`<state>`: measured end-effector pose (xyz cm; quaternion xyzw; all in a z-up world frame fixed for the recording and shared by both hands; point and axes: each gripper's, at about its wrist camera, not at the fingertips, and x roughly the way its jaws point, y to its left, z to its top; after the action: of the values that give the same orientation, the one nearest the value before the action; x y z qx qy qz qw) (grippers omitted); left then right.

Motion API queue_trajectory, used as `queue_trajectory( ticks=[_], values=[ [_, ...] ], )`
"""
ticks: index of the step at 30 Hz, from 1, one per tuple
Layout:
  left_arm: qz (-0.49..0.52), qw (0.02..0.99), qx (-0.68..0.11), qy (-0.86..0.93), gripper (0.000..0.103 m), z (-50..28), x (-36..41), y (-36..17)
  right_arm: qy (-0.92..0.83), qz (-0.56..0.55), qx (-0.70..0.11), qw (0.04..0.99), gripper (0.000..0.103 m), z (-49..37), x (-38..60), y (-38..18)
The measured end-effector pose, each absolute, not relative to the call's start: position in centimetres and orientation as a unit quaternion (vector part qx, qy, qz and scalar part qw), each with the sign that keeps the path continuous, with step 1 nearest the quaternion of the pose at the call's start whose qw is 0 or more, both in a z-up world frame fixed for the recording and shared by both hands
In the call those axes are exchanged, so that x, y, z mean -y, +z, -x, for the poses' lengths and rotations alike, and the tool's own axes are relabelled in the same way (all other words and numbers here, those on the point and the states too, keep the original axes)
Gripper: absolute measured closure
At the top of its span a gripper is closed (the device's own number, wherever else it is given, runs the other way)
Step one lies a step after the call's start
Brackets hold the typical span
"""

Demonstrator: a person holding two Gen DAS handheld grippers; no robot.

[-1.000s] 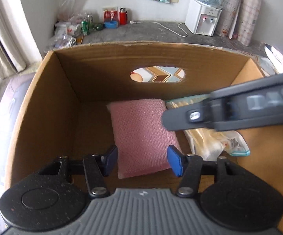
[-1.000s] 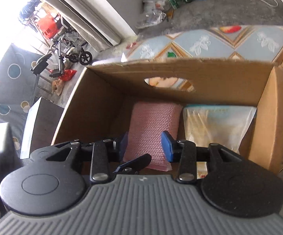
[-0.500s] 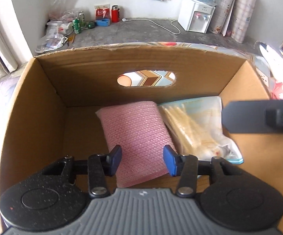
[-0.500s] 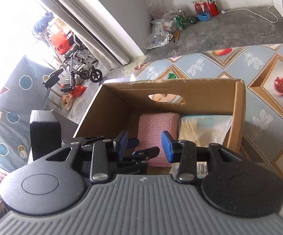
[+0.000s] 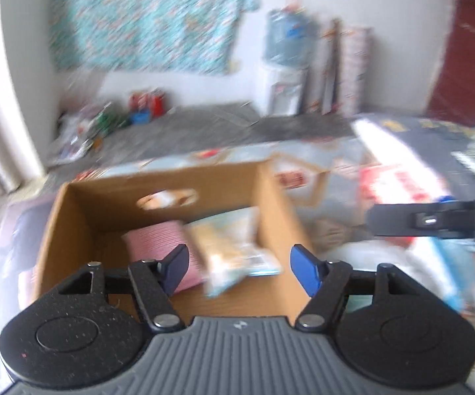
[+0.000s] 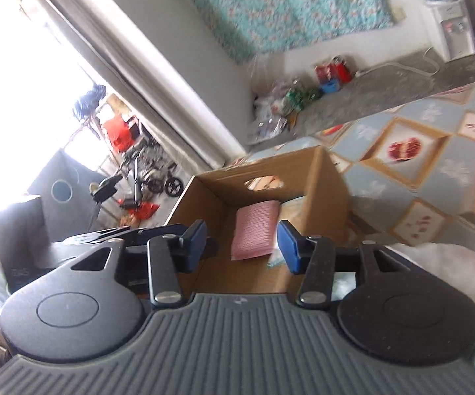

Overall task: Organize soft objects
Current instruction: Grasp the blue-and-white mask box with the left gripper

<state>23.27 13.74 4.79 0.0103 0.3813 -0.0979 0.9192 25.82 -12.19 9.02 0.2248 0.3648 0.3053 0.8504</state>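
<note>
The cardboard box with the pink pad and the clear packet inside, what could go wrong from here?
1. The clear packet lies tilted, one corner toward the open middle of the cardboard box; another item dropped in may land on it and crumple it.
2. The pink pad and the packet crowd the far side, so a stack there could slump.
3. The left-wrist view is blurred, so aiming the open left tool now is unreliable.

A lived-in room of a home. A floral cloth (image 6: 290, 10) hangs on the far white wall, with a water dispenser (image 6: 453, 31) to its right and bottles and bags (image 6: 283, 105) on the bare grey floor (image 6: 385, 89). A curtain (image 6: 145, 75) frames a bright doorway on the left.
</note>
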Motion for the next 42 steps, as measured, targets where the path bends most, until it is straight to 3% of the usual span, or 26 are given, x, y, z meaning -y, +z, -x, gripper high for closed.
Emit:
queue_trajectory(
  ticks=[11,23,27,42],
  values=[
    [-0.037,0.885,-0.389,-0.252,0.035,-20.8,1.6,4.0,0.158,-0.248,-0.317,0.901,0.053,-16.2,29.0,7.7],
    [0.016,0.825,-0.506,-0.249,0.059,-27.5,10.5,-1.8,0.111,-0.297,-0.354,0.880,0.053,-12.9,33.9,-1.0],
    [0.004,0.813,-0.537,-0.226,0.078,-28.3,11.4,-3.5,0.113,-0.308,-0.359,0.874,0.053,-13.5,34.2,-2.2],
    [0.130,0.819,-0.489,-0.272,0.081,-25.8,4.9,1.8,0.156,-0.361,-0.350,0.850,0.053,-15.6,33.1,-2.4]
  ],
)
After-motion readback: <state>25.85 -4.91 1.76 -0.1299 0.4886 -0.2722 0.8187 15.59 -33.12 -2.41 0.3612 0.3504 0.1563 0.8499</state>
